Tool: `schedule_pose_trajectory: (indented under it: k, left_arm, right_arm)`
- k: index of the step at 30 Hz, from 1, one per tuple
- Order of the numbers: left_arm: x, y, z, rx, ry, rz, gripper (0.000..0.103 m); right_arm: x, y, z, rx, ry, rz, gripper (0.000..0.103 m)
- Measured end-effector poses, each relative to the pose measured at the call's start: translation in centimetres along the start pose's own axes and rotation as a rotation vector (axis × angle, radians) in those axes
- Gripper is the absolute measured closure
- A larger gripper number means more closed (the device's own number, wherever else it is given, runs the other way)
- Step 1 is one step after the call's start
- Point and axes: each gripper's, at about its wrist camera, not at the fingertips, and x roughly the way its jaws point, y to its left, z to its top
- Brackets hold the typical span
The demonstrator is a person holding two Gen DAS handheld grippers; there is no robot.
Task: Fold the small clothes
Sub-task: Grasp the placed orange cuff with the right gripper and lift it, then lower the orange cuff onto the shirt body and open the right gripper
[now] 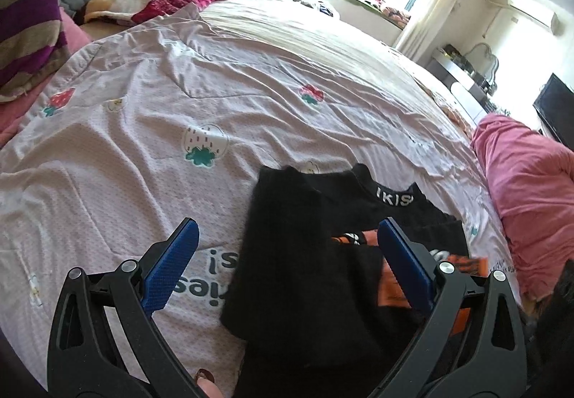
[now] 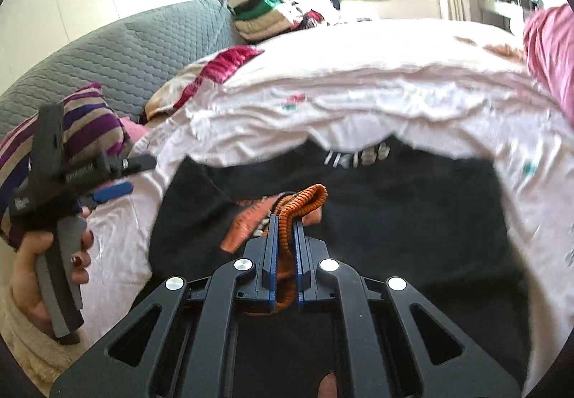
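Black top (image 2: 376,211) spread on the bed (image 1: 251,75), collar with white lettering at the far end, long axis running away from both grippers. Orange ribbed cuff (image 2: 305,204) clenched between right gripper (image 2: 285,226) fingers, lifted over the top's middle. Left gripper (image 1: 287,247) released, fingers wide apart, just left of the top's folded near-left edge. Right hand nearer; likely next, laying the sleeve across the chest.
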Motion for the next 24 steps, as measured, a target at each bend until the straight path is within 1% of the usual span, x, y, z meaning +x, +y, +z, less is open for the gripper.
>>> schedule_pose_trajectory:
  k: [3,7,9,12,14,15,16,17,18,19,20,22,24]
  left_arm:
    - [0.0,0.3,0.2,-0.009,-0.009,0.003,0.010]
    - [0.2,0.4,0.2,-0.010,-0.013,0.015,0.010]
    - [0.5,0.3,0.1,-0.007,-0.012,0.019,0.010]
    - [0.9,0.2,0.1,0.003,-0.013,0.028,0.010]
    - [1.5,-0.1,0.0,0.010,-0.009,0.031,0.012]
    - [1.8,-0.3,-0.1,0.019,-0.003,0.031,0.017]
    - [2.0,-0.5,-0.2,0.024,0.001,0.031,0.026]
    - [2.4,-0.9,-0.3,0.038,0.007,0.032,0.033]
    - [2.8,-1.3,-0.4,0.054,0.013,0.034,0.043]
    - [3.1,-1.5,-0.5,0.063,0.018,0.034,0.048]
    - [3.5,-1.9,-0.6,0.076,0.029,0.032,0.050]
    - [4.3,-2.6,-1.0,0.096,0.044,0.024,0.060]
    - [5.1,-3.4,-1.4,0.127,0.065,0.021,0.067]
  right_arm:
    - [-0.8,-0.8,1.6,-0.041,-0.040,-0.034,0.097]
    - [-1.4,-2.4,2.8,-0.059,-0.075,-0.096,0.097]
    - [-1.6,-3.7,3.3,-0.060,-0.089,-0.132,0.097]
    - [-1.6,-5.8,3.5,-0.039,-0.092,-0.163,0.097]
    - [-1.5,-7.2,3.5,-0.023,-0.094,-0.180,0.097]
    - [-1.5,-7.6,3.3,-0.018,-0.093,-0.188,0.097]
    - [-1.5,-8.1,3.2,-0.013,-0.091,-0.194,0.097]
    - [-1.4,-8.4,3.0,-0.010,-0.090,-0.198,0.097]
    - [-1.3,-8.8,2.8,-0.006,-0.087,-0.205,0.097]
    - [-1.3,-9.2,2.6,-0.002,-0.083,-0.209,0.097]
    - [-1.2,-9.5,2.5,0.001,-0.079,-0.212,0.097]
    - [-1.0,-10.0,2.0,0.006,-0.069,-0.219,0.097]
    - [-0.7,-10.3,1.7,0.005,-0.060,-0.224,0.097]
